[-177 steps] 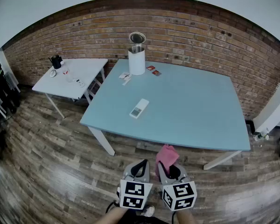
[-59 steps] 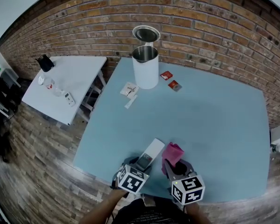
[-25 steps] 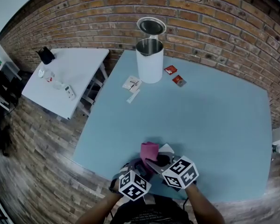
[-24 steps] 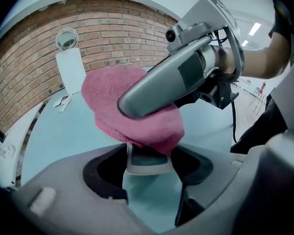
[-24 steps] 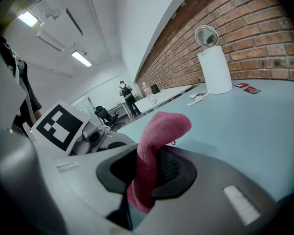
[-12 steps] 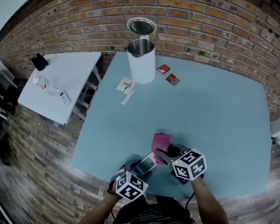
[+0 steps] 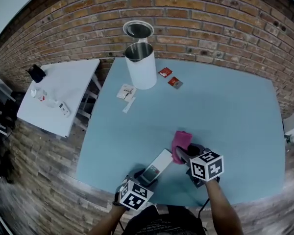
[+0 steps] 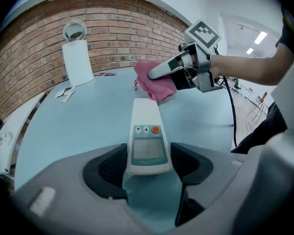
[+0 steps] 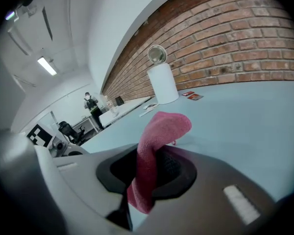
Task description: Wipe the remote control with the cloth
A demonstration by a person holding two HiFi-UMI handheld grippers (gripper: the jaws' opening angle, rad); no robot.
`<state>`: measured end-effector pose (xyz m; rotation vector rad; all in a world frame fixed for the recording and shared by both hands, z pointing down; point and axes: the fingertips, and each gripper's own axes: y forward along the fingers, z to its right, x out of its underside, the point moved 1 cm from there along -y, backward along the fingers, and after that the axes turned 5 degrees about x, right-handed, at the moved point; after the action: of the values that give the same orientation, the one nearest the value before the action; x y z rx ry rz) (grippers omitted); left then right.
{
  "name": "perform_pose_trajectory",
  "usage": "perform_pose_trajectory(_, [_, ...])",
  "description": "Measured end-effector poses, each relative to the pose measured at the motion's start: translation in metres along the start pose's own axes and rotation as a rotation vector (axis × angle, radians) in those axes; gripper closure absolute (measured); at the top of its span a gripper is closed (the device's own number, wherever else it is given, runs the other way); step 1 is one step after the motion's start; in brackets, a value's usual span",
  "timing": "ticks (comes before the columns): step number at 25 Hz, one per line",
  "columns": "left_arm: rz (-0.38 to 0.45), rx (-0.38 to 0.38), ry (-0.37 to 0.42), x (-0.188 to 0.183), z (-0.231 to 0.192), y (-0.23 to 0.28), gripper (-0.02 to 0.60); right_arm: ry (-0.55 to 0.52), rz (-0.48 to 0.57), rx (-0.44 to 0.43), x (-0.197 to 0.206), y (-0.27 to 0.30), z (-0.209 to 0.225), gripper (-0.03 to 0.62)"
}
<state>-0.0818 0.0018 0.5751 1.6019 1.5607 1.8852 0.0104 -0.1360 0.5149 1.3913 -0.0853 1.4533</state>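
Right tool [image 7: 182, 153] clamps pink cloth [image 7: 181, 140]; open white canister [image 7: 141, 72] stands apart.

No legible text; remote control [image 8: 146, 131] buttons show arrow, power icons.

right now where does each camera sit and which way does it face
Head view: on the head, steeply down at the table; forearms, left gripper, right gripper show.
Left gripper view: along its jaws gripping the remote control, toward the right gripper.
Right gripper view: along its jaws pinching the cloth.
Both gripper views share the canister.
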Motion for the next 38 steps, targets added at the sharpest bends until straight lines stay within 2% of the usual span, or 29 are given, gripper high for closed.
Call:
perform_pose_trajectory(3, [0.017, -0.035, -0.079, 0.001, -0.008, 0.001, 0.301, 0.118, 0.062, 0.095, -0.002, -0.009, 0.017, 0.516])
perform_pose_trajectory(5, [0.025, -0.054, -0.107, 0.0, -0.011, 0.002, 0.299, 0.208, 0.083, 0.128, 0.005, -0.008, 0.022, 0.517])
perform_pose_trajectory(8, [0.01, -0.07, -0.106, -0.002, -0.012, 0.003, 0.299, 0.304, 0.116, 0.125, 0.013, 0.001, 0.016, 0.517])
perform_pose_trajectory(12, [-0.021, -0.071, -0.106, 0.0, -0.01, 0.003, 0.299, 0.38, 0.145, 0.088, 0.016, 0.011, -0.003, 0.517])
perform_pose_trajectory(17, [-0.017, -0.069, -0.101, -0.001, -0.011, 0.004, 0.299, 0.399, 0.145, 0.074, 0.025, 0.007, -0.026, 0.517])
perform_pose_trajectory(22, [-0.02, -0.068, -0.098, -0.001, -0.011, 0.004, 0.299, 0.449, 0.132, 0.027, 0.039, 0.005, -0.051, 0.517])
perform_pose_trajectory(31, [-0.035, -0.064, -0.088, -0.001, -0.011, 0.004, 0.299, 0.468, 0.094, -0.039, 0.057, 0.002, -0.082, 0.516])
perform_pose_trajectory(35, [-0.047, -0.038, -0.047, 0.0, -0.01, 0.003, 0.299, 0.459, 0.075, -0.06, 0.059, -0.001, -0.086, 0.517])
perform_pose_trajectory(38, [-0.061, 0.003, 0.007, 0.002, -0.008, 0.001, 0.299, 0.445, 0.047, -0.069, 0.053, -0.009, -0.074, 0.517])
